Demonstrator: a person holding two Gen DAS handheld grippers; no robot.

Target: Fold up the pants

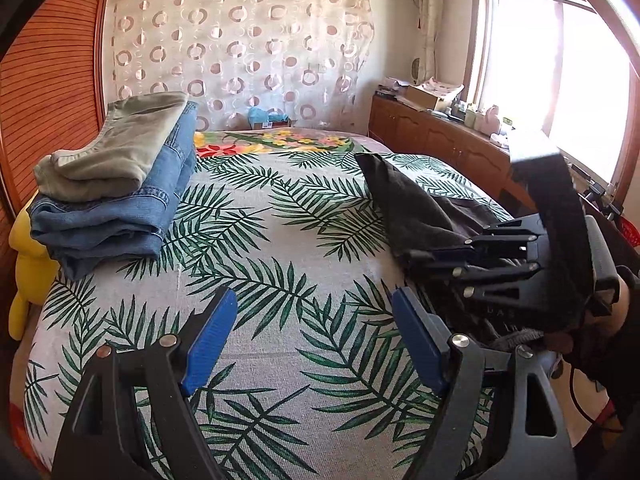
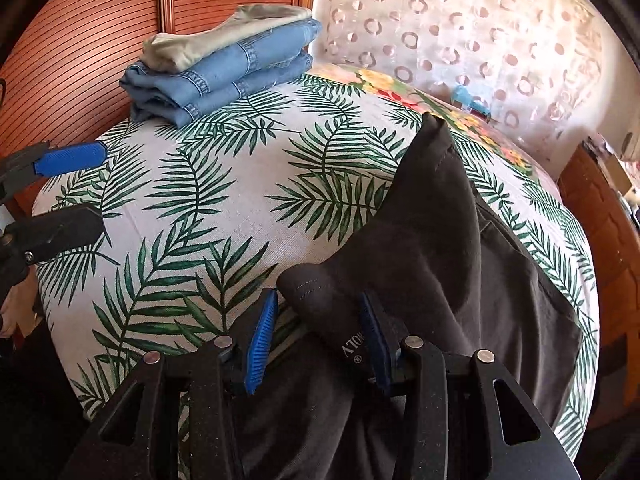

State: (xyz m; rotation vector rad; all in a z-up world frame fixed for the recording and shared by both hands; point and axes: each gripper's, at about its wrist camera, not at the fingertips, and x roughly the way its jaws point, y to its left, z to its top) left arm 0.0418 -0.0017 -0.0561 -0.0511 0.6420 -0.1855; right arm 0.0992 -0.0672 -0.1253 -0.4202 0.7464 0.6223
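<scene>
Dark pants [image 2: 452, 236] lie on the leaf-print bed [image 2: 224, 184], toward the window-side edge. Right gripper [image 2: 316, 332]: jaws parted around a bunched fold of the pants, not pressed together. Left gripper [image 1: 316, 336]: jaws wide apart above bare bedcover. 2 folded garments [image 1: 116, 184] sit stacked at the bed's far corner.
</scene>
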